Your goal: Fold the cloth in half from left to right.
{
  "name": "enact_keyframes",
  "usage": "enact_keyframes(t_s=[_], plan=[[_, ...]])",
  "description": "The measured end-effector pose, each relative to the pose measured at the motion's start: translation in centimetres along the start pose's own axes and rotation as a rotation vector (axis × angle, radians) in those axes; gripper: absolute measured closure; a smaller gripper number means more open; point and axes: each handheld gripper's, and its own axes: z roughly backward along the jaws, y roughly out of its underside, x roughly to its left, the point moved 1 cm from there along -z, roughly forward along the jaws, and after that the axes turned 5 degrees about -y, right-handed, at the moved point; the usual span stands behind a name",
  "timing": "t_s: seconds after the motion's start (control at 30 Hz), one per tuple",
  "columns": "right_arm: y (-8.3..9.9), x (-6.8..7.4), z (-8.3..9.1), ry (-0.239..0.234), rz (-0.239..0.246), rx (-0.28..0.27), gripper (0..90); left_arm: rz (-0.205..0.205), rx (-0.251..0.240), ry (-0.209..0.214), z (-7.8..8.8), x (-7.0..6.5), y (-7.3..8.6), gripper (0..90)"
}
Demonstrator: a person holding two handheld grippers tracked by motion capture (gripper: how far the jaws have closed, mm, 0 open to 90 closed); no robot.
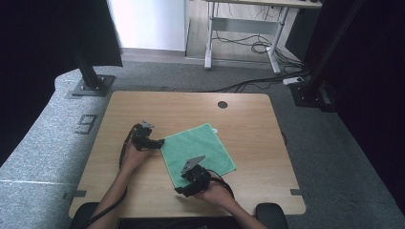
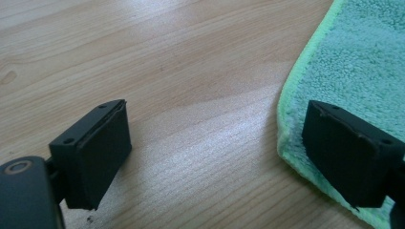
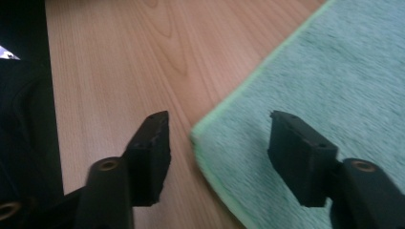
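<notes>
Green cloth [image 1: 198, 152] flat on table [image 1: 248, 124]; left claw [image 2: 217, 157] spread, right claw [image 3: 217, 152] spread astride corner.

Light wooden table [image 1: 248, 114] in the centre, grey carpet floor [image 1: 57, 124] around, white desk frame [image 1: 243, 36] with cables at top, dark curtains [image 1: 372, 71] at both sides.

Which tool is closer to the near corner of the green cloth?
Right. The right tool straddles the green cloth's near corner, jaws apart; the left tool sits at its left corner.
</notes>
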Motion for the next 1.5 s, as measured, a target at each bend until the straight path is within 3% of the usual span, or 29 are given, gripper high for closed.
enact_keyframes(t_s=[0.17, 0.3, 0.4, 0.47, 0.7, 0.8, 0.9, 1.07, 1.27, 1.5], plan=[[-0.5, 0.9, -0.9, 0.024, 0.024, 0.072, 69.3, -0.025, -0.024, 0.025, 0.3, -0.1, 0.2, 21.1], [-0.7, 1.3, -1.1, 0.036, 0.052, 0.088, 84.0, -0.057, -0.040, 0.080, 0.7, -0.5, 0.2, 50.3], [-1.0, 1.4, -1.3, 0.031, 0.053, 0.083, 86.3, -0.034, -0.024, 0.133, 0.9, -0.4, 0.1, 75.6], [-1.4, 1.3, -1.5, 0.016, 0.046, 0.072, 86.8, -0.006, -0.007, 0.152, 1.0, 0.0, 0.2, 83.3], [-3.0, 2.3, -2.7, -0.031, 0.066, 0.047, 87.0, 0.022, 0.045, 0.099, 2.3, 1.1, 0.6, 87.2], [-3.6, 2.8, -2.3, -0.020, 0.095, 0.035, 87.0, 0.028, 0.044, 0.086, 2.8, 1.2, 0.5, 87.4], [-3.8, 2.9, -1.3, 0.000, 0.098, 0.014, 87.0, 0.007, 0.041, 0.075, 3.2, 0.8, 0.1, 87.3], [-3.4, 2.4, 0.6, 0.038, 0.094, -0.018, 87.1, 0.004, 0.013, 0.087, 3.6, 0.5, -1.0, 87.3], [-2.2, 1.5, 2.2, 0.073, 0.067, -0.031, 87.1, 0.029, -0.028, 0.121, 3.6, 0.3, -2.4, 87.4], [-1.0, 0.4, 3.5, 0.106, 0.036, -0.048, 87.1, 0.010, -0.060, 0.145, 3.0, -0.5, -4.2, 87.8]])
